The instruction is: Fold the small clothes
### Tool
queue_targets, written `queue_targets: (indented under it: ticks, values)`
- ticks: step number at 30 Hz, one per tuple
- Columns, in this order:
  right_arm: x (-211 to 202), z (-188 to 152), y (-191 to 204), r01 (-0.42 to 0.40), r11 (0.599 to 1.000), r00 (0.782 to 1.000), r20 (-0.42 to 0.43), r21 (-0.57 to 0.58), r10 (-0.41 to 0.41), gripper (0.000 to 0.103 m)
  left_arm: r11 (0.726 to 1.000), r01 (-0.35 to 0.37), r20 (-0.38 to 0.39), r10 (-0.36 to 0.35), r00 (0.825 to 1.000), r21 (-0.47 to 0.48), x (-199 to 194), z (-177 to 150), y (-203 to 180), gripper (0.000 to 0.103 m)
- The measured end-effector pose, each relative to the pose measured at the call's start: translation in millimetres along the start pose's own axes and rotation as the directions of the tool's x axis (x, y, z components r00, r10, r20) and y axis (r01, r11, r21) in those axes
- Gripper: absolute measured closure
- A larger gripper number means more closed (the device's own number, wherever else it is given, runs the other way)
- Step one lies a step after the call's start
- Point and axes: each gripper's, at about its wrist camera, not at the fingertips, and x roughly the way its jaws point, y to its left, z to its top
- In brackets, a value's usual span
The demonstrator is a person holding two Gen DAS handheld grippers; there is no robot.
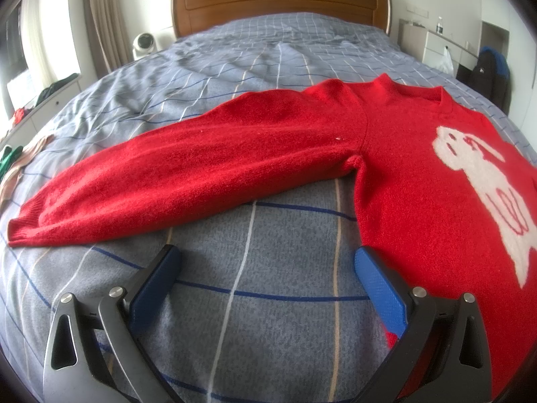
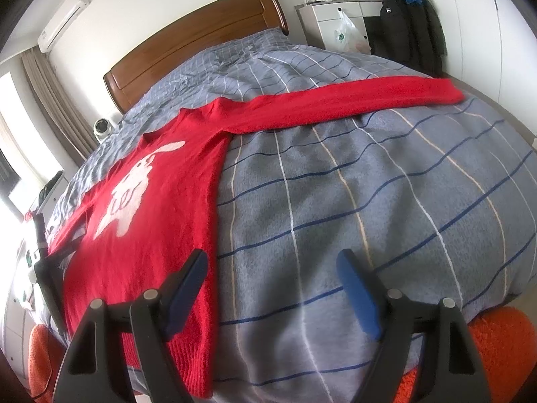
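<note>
While both tools hover empty, the red knitted sweater with a white animal motif [image 1: 419, 174] lies spread flat, front up, on the blue-grey checked bedspread [image 1: 255, 302].

Left hand-held gripper [image 1: 266, 268]: jaws wide apart, poised beside the sweater's side seam below the outstretched sleeve [image 1: 161, 181]. Right hand-held gripper [image 2: 273, 273]: jaws apart, straddling the opposite side edge near the hem. Sleeves are extended sideways, presumably so each can be folded inward first.

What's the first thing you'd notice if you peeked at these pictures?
The bright red sweater with a white animal picture on its front, lying flat on the blue-grey checked bedspread with both sleeves spread wide. Next, the open left gripper and open right gripper poised near its bottom corners.
</note>
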Motion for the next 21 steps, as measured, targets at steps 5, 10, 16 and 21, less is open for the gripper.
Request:
queue_targets:
  ticks: [5,10,16,21]
  values:
    - [-1.4,0.3,0.1,0.001,1.000,1.000,0.000,0.004,-0.001,0.025,1.000,0.000,0.000,0.000,1.000,0.000,0.1,-0.2,0.1,0.000]
    - [-0.3,0.0,0.4,0.005,1.000,1.000,-0.005,-0.007,-0.005,0.025,1.000,0.000,0.000,0.000,1.000,0.000,0.2,-0.3,0.1,0.000]
    - [1.1,0.4,2.0,0.005,1.000,1.000,-0.004,-0.014,-0.005,0.025,1.000,0.000,0.000,0.000,1.000,0.000,0.2,-0.2,0.1,0.000]
    - [0.9,0.3,2.6,0.004,1.000,1.000,-0.005,-0.013,-0.004,0.025,1.000,0.000,0.000,0.000,1.000,0.000,0.2,-0.3,0.1,0.000]
